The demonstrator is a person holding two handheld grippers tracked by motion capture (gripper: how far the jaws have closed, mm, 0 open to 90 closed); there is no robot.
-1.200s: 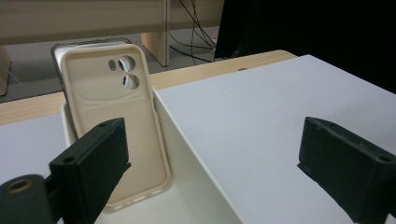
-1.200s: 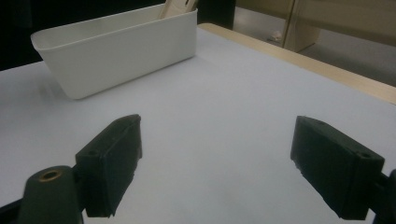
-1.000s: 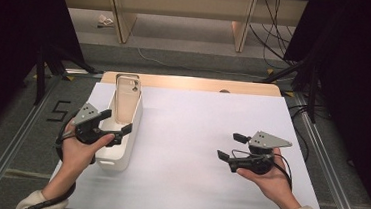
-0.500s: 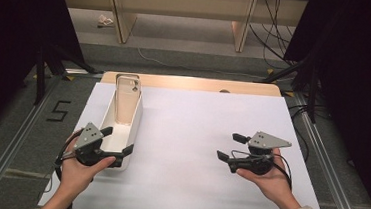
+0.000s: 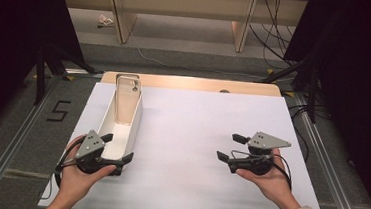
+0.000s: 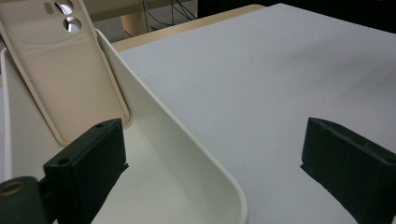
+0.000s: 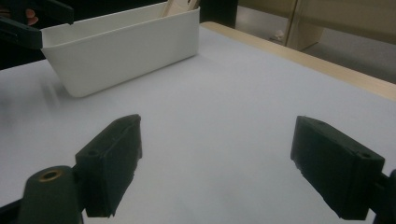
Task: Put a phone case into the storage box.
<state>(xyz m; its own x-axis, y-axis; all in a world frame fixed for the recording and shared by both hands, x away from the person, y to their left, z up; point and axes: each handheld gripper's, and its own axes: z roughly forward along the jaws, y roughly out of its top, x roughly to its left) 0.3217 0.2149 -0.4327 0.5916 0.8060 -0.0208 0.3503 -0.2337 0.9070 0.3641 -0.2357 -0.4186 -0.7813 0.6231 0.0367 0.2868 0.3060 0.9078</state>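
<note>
Astride bin (image 5: 130, 128) wall, left claw (image 5: 118, 147) agape.

phone case (image 6: 60, 74): top cut off by upper-left frame edge in left gripper view, lower end hidden behind the jaw. white bin (image 7: 121, 44): left end blurred, far wall hidden in right gripper view.

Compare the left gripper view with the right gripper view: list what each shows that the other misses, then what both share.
Left gripper view: the beige phone case, camera cut-outs up, leaning inside the tray, and the tray's inner floor. Right gripper view: the tray's outer wall, with the left gripper at its near end. Both: the white tray, the white table cover, and open black jaws.
</note>
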